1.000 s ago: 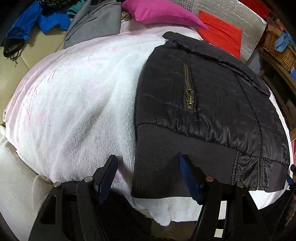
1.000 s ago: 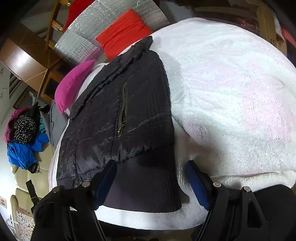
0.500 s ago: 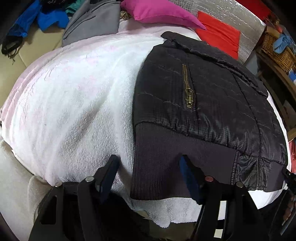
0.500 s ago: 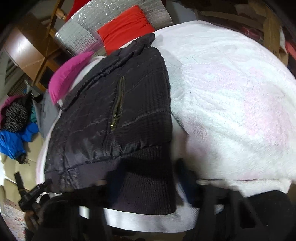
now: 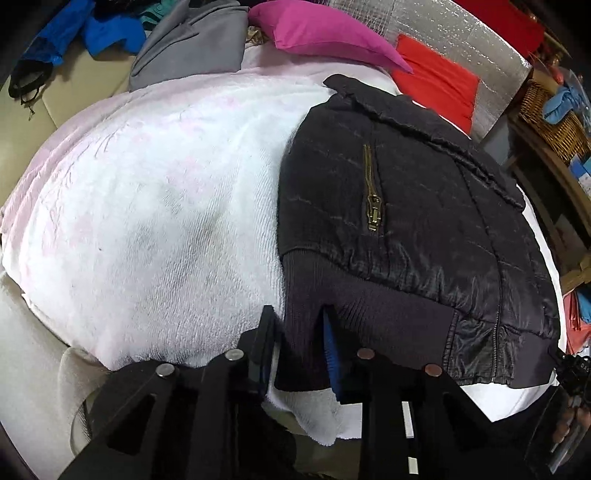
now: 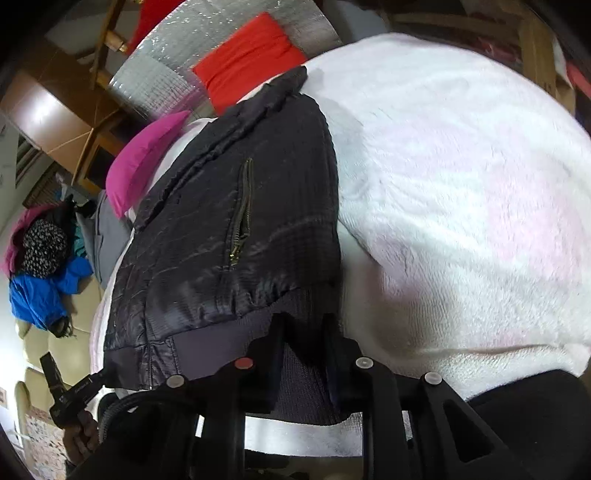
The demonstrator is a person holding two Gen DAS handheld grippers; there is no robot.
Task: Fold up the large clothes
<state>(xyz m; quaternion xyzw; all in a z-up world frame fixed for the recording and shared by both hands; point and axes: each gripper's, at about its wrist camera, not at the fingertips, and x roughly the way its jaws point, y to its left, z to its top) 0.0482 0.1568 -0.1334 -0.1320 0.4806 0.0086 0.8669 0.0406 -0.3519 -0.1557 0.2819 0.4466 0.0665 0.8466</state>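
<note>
- Your black quilted jacket (image 5: 424,221) lies on the white fluffy blanket (image 5: 147,221).
- Left gripper (image 5: 299,332) and right gripper (image 6: 306,332) are closing, pinching its ribbed hem corners.
- Expect soft, slippery bulk; keep to the ribbing.

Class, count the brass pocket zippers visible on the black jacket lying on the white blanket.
1. The single brass pocket zipper runs down the middle of the black jacket, above the ribbed hem. Others may be hidden underneath.

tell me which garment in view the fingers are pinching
The black jacket. Both grippers, left and right, are closing on its ribbed hem. The grey garment and blue one lie untouched behind.
</note>
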